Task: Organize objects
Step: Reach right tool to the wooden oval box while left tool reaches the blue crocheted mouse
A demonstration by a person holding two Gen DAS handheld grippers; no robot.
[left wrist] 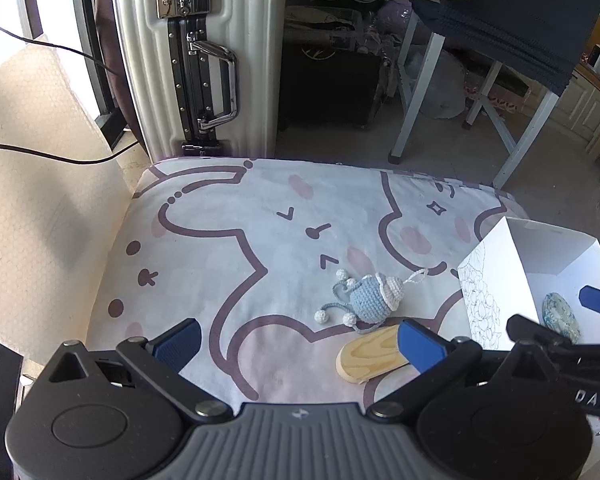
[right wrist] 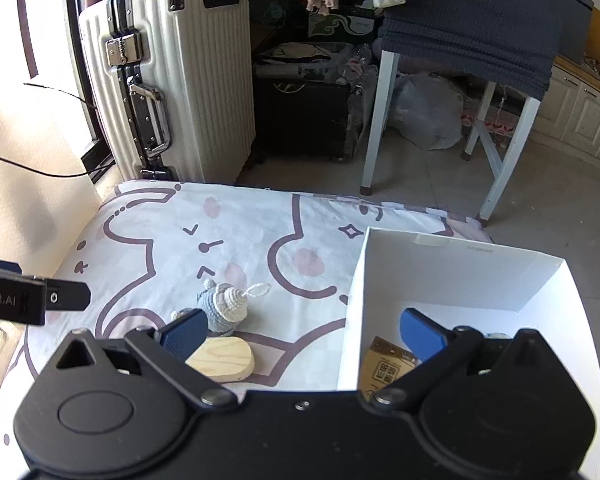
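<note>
Two loose items beside the white box (right wrist: pixel 440 264) on the bed; both grippers empty.

Left gripper (left wrist: pixel 298 340): jaws wide apart, holding nothing, hovering over the printed bedsheet (left wrist: pixel 228 248) left of the box. Right gripper (right wrist: pixel 300 332): jaws also wide, empty, straddling the box's left wall, one finger inside, one outside. Crochet toy (left wrist: pixel 370 298) lies just left of the box, touching the wooden piece (left wrist: pixel 370 358) on its near side. Inside the box: a brown card packet (right wrist: pixel 384 368) and a speckled blue-white disc (left wrist: pixel 562 316). Risks, by my reading: the right finger could catch the thin box wall and tip or shove it; the toy's loose cords and pom-poms may snag or slip a pinch; both grippers working near the box could collide.
</note>
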